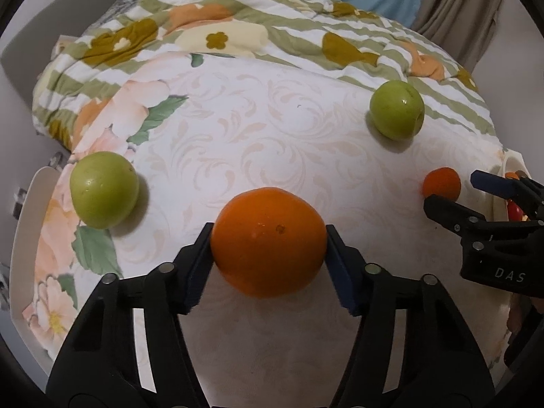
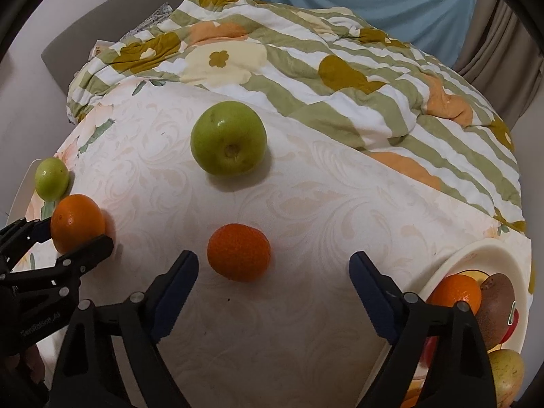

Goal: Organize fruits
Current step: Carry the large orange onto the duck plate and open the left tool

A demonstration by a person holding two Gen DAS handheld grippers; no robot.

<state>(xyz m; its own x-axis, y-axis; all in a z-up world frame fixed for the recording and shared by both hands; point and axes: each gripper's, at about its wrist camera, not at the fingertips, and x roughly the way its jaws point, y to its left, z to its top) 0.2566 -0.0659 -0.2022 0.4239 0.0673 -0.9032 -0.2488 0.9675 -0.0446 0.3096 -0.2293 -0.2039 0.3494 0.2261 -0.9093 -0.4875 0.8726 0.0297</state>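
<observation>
Left gripper (image 1: 268, 244): clamped on the large orange (image 1: 268, 239), pads touching both flanks, fruit resting on the bedsheet (image 1: 272, 129)
Right gripper (image 2: 273, 270): jaws apart, small orange (image 2: 239, 252) between them, nearer the left finger, untouched
Nearby: two green apples (image 1: 397, 109) (image 1: 103, 188) well clear
Destination: likely the fruit plate (image 2: 476, 255) at right

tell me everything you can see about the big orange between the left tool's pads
The big orange is round, bright and glossy with dimpled peel and a small mark on top. It sits on the pale patterned bedsheet, whole and unpeeled. The left tool has its blue pads pressed on both sides of it.
</observation>
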